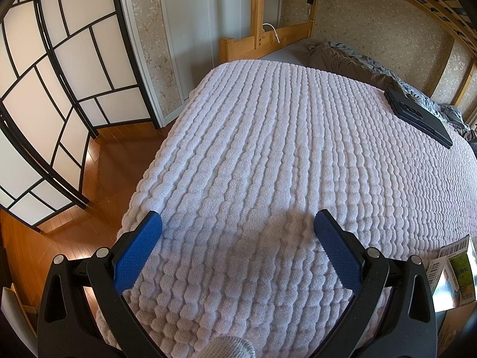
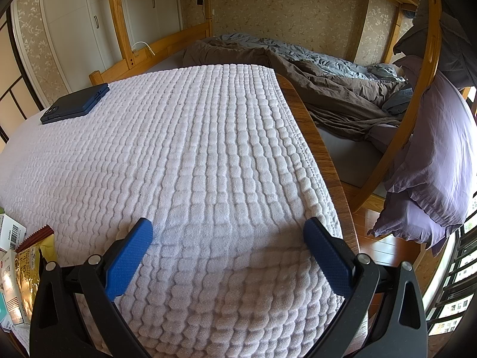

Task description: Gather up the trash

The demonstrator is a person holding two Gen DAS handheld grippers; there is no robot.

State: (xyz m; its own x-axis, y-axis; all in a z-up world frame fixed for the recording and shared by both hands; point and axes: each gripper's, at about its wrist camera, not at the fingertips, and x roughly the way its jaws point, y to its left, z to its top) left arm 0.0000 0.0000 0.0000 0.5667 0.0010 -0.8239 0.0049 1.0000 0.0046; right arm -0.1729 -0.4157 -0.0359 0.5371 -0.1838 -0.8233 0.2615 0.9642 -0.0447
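Left wrist: left tongs and right tongs wide open, empty, above blanket.

Waffle-textured cloth blanket — glossy wood floor — matt dark case.

1. A blanket covers a table.
2. A flat case lies on the blanket's far part.
3. Packaging trash sits at its near edge.
4. Rumpled bedding lies behind the table.
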